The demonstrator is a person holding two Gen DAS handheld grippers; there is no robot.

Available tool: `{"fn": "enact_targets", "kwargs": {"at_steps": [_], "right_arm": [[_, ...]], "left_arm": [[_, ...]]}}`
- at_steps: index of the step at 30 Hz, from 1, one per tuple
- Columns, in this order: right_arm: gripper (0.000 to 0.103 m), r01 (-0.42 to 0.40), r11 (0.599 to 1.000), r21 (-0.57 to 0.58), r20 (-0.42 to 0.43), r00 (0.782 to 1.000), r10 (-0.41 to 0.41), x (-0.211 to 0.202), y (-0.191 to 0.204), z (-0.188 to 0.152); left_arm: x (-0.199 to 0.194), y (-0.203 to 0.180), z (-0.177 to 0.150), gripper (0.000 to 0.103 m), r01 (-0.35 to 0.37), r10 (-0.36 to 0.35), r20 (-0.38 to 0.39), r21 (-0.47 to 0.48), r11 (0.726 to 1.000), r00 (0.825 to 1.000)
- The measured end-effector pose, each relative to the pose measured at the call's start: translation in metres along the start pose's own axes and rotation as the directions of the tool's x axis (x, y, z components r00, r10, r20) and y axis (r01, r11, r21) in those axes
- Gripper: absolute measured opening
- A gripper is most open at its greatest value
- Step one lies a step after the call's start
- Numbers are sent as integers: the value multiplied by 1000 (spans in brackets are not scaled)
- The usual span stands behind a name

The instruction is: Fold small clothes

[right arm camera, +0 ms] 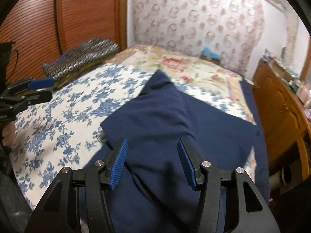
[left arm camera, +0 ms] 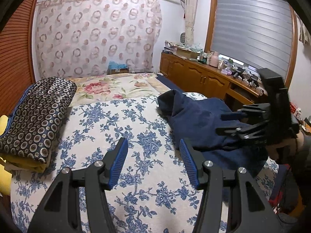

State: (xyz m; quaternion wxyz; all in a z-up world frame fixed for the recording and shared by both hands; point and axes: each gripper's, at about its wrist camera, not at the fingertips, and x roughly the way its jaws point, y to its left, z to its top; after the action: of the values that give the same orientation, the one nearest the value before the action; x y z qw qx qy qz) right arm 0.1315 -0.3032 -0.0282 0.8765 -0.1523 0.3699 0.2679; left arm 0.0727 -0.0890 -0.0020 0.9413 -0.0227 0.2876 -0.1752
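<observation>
A bed (left arm camera: 120,128) covered by a white sheet printed with blue flowers is seen filling most of both views, with a rose-patterned cover (left arm camera: 108,87) spread over its far end. A circle-patterned curtain (left arm camera: 97,35) is hung across the wall behind it, and a wooden cabinet (left arm camera: 198,73), its top crowded with small articles too small to be told apart, is set along the window side.

A navy blue garment (right arm camera: 165,120) is laid on the bed, toward the edge nearer the cabinet, and is rumpled rather than flat; one pointed corner is turned toward the rose-patterned cover. A folded quilt (left arm camera: 37,112), dark with small ring motifs and a yellow underside, is placed at the opposite side of the bed, well apart from the garment.

The right gripper (right arm camera: 152,161) is held just above the near part of the garment, its jaws spread wide with the cloth seen between them and nothing pinched. The left gripper (left arm camera: 153,161) is held over the bare flowered sheet just beside the garment's edge, its jaws likewise spread wide and nothing held.
</observation>
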Motion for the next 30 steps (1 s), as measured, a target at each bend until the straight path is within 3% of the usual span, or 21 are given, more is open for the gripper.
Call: {"fn": "enact_targets", "kwargs": {"at_steps": [10, 15, 27, 30], "right_arm": [[54, -113, 988, -104, -108, 989, 102, 52, 36, 20], [55, -96, 986, -136, -151, 986, 75, 71, 42, 16], [54, -101, 990, -98, -131, 987, 88, 76, 34, 17], [47, -93, 992, -90, -127, 989, 81, 76, 33, 19]], "left_arm": [[-3, 6, -5, 55, 0, 0, -3, -12, 1000, 1000], [-1, 9, -9, 55, 3, -3, -12, -20, 1000, 1000], [3, 2, -11, 55, 13, -13, -29, -12, 1000, 1000], [4, 1, -12, 55, 16, -16, -32, -9, 1000, 999]]}}
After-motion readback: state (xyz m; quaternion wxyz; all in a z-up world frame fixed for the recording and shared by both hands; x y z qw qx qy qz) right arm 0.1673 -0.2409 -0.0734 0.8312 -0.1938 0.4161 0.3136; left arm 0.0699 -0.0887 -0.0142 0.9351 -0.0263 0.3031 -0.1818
